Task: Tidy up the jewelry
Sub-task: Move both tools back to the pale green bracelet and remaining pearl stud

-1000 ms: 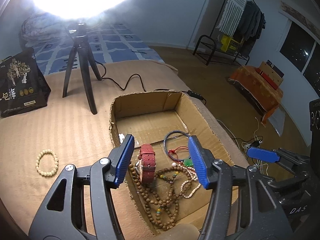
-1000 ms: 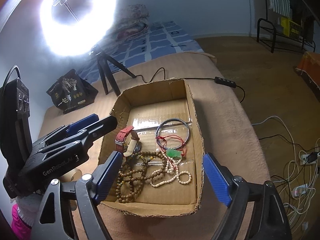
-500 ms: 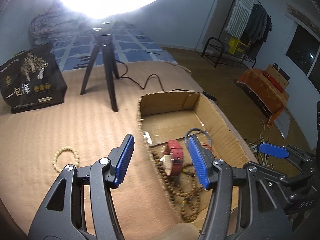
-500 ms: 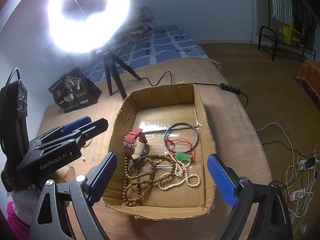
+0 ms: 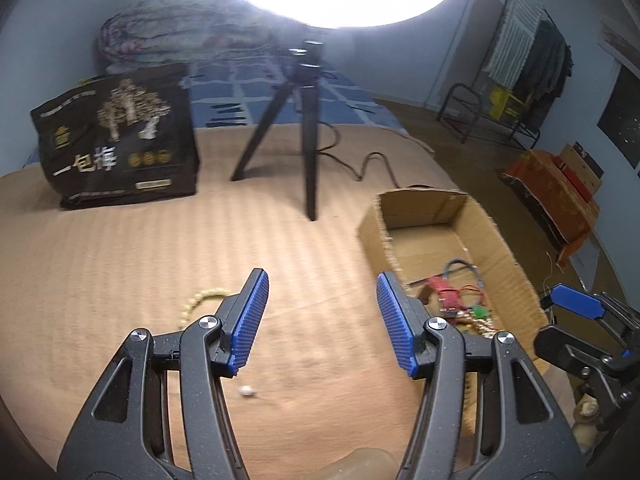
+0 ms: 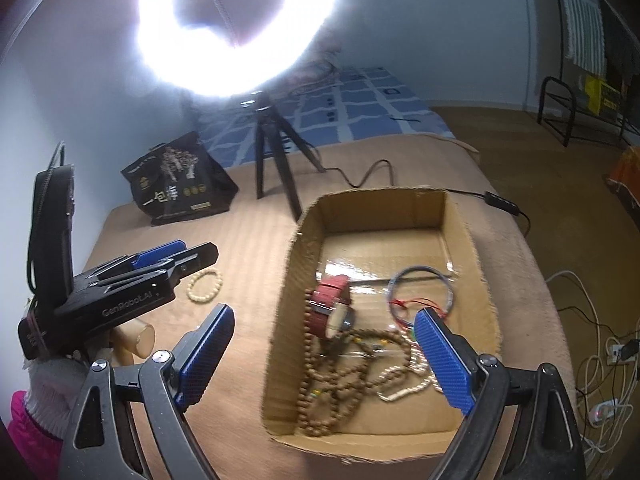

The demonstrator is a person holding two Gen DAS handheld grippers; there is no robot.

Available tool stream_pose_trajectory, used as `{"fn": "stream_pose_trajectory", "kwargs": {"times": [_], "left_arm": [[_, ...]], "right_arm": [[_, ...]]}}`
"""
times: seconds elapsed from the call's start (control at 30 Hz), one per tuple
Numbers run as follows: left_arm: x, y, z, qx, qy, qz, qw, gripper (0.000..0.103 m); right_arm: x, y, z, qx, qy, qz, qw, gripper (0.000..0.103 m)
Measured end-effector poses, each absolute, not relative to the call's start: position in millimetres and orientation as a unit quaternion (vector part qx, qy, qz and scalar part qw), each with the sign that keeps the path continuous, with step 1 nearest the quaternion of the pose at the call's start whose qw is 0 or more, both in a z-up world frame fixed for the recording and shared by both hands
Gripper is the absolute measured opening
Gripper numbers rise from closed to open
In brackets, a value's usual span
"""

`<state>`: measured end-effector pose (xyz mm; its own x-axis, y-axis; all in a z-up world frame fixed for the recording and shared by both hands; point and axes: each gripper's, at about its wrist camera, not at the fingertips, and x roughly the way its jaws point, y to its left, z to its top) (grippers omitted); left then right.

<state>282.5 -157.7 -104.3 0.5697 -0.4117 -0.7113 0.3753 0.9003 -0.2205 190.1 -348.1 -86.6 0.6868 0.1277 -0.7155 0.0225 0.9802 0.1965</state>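
Bracelet (image 5: 200,300) on blanket, just left of open, empty left tool (image 5: 320,320).

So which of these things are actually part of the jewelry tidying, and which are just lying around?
Part of the job:
cardboard box
pale bead bracelet on the blanket
red watch
brown bead necklace
thin bangle

Just lying about:
black bag
ring light
tripod
floor cables

A pale cream bead bracelet (image 6: 205,286) lies flat on the tan bed cover to the left of my open cardboard box (image 6: 470,240). Inside the box lie a red-strapped watch (image 6: 332,300) on its side, a thin grey bangle (image 6: 422,294), a tangled brown bead necklace (image 6: 344,364) and a white bead strand (image 6: 404,388).
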Motion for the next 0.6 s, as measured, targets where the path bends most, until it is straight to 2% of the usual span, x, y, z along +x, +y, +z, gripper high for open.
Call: {"fn": "stream_pose_trajectory", "kwargs": {"times": [0.37,0.6], "left_arm": [[307.5,-106.2,-127.9,-0.033,0.429,-0.185,0.884,0.058],[322.0,-82.9,-150.4,-0.044,0.452,-0.17,0.875,0.058]], "right_arm": [[203.9,-300.7,-89.6,0.067,0.373,0.067,0.923,0.093],[218.7,-270.8,-103.2,0.055,0.406,0.095,0.907,0.093]]}}
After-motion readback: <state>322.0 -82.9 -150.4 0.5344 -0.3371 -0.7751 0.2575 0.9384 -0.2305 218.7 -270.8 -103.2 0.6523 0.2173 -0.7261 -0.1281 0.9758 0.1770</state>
